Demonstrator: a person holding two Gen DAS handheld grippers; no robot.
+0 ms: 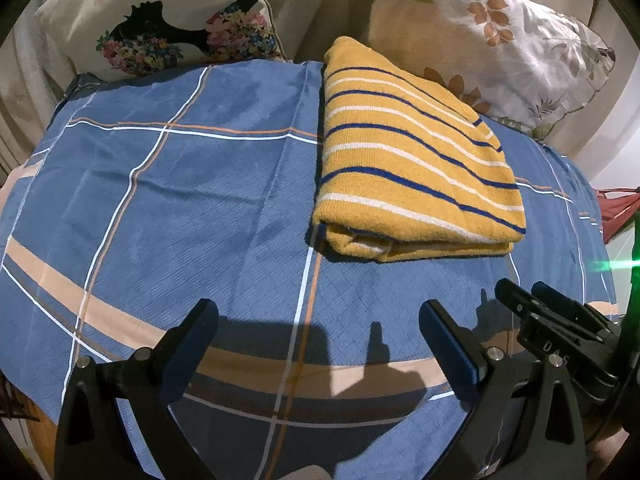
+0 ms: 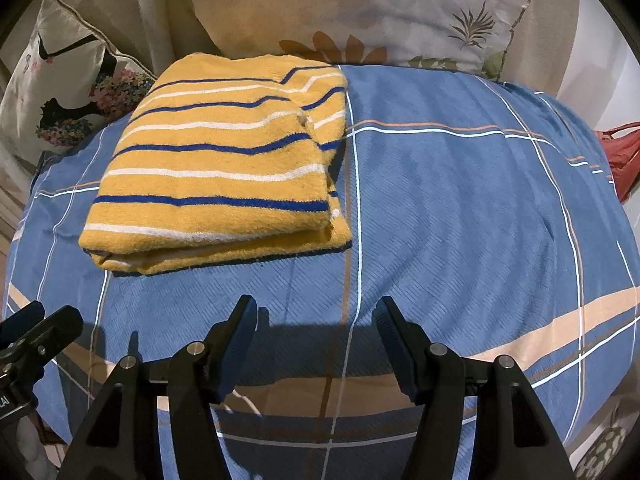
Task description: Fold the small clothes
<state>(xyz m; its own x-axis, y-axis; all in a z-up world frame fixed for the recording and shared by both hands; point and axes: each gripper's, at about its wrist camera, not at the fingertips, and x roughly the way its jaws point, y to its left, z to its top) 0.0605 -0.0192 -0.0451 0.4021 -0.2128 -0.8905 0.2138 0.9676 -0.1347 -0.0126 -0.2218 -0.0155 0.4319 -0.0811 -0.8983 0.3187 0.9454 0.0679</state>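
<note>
A yellow garment with blue and white stripes (image 1: 412, 160) lies folded into a thick rectangle on the blue plaid sheet (image 1: 180, 200). It also shows in the right wrist view (image 2: 224, 168), left of centre. My left gripper (image 1: 320, 314) is open and empty, hovering over the sheet in front of the garment's near edge. My right gripper (image 2: 316, 312) is open and empty, a little in front of and to the right of the garment. The right gripper's fingers (image 1: 552, 312) show at the lower right of the left wrist view.
A cushion with a black-and-flower print (image 1: 168, 24) stands at the back left and a floral pillow (image 1: 492, 36) at the back right, both against a cream backrest. A red object (image 2: 618, 156) lies past the sheet's right edge (image 2: 600, 200).
</note>
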